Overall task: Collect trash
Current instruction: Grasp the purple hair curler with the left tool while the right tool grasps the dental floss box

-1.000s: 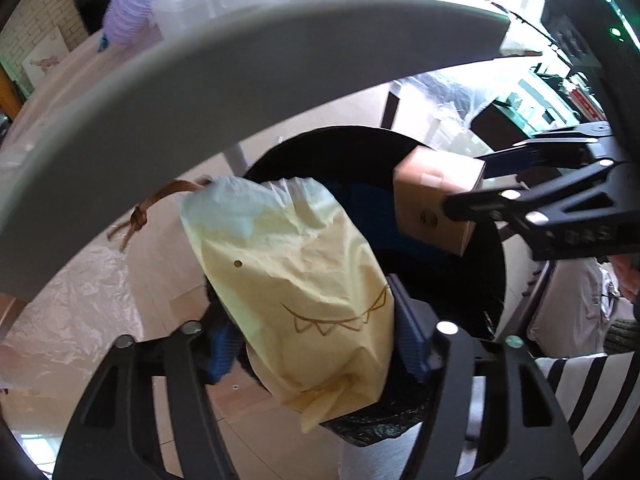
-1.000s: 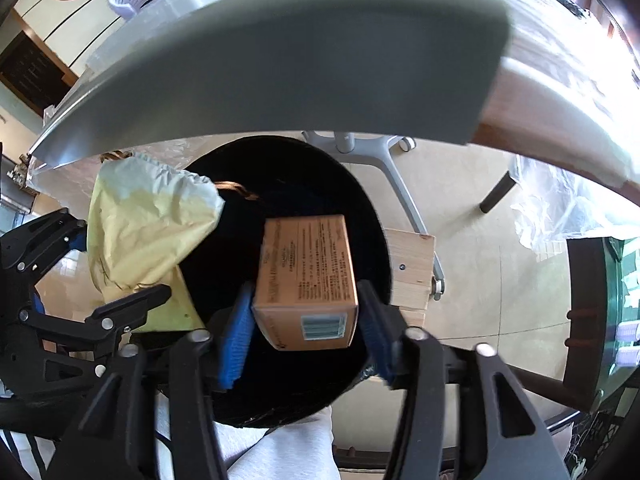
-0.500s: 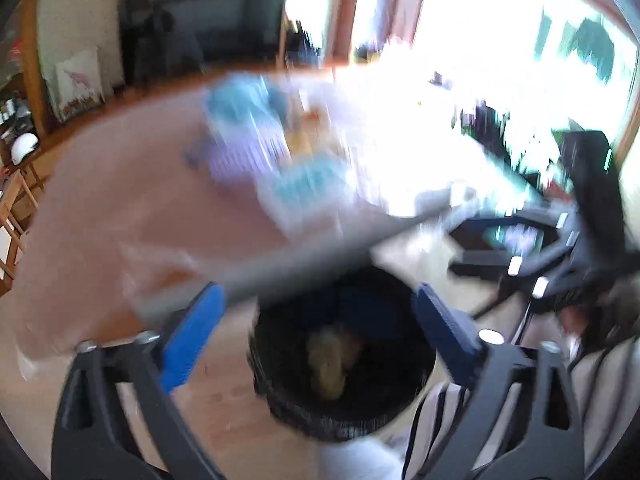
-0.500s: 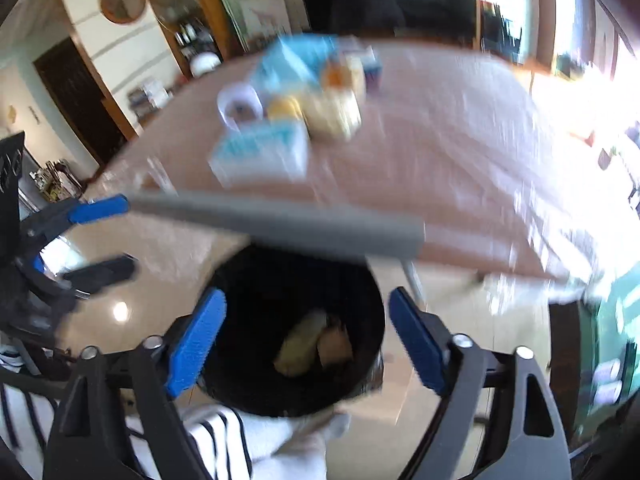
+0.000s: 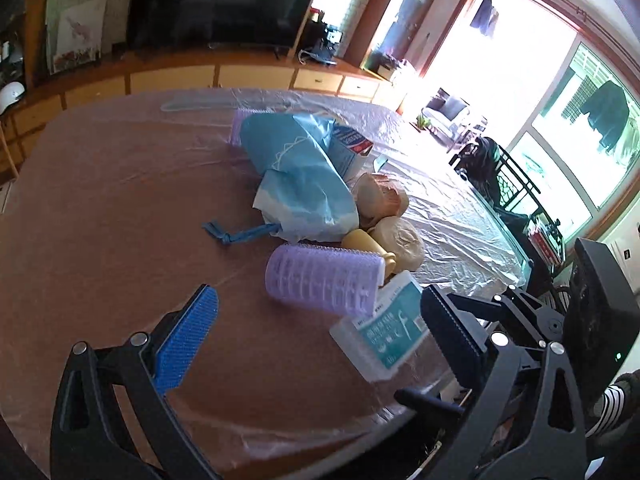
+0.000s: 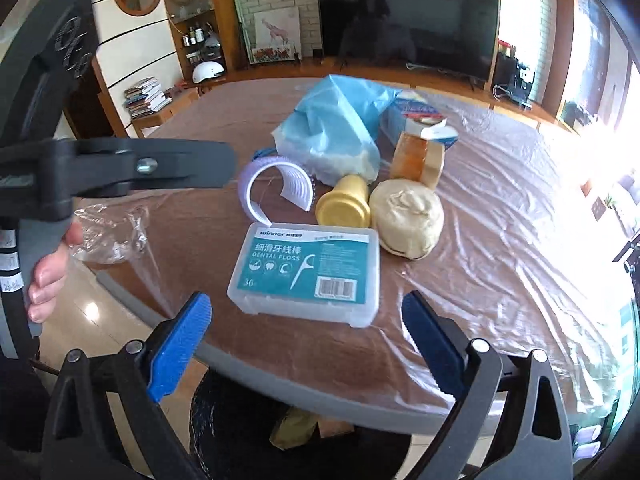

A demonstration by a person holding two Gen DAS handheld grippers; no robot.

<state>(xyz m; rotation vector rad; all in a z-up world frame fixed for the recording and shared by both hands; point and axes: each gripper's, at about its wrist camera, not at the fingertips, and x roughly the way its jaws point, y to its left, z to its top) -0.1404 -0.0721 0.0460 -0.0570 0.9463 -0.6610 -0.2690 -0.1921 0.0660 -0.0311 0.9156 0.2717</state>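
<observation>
One dental floss box just beyond open right hand-held gripper

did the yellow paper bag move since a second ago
Yes. It hung in the left claw above the bin; now the yellow paper bag lies inside it, under the table edge.

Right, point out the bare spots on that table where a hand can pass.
Bare table left of the blue bag and purple roller; bare again right of the dough ball, under wrinkled film. Crowded in the middle, from the floss box back.
</observation>
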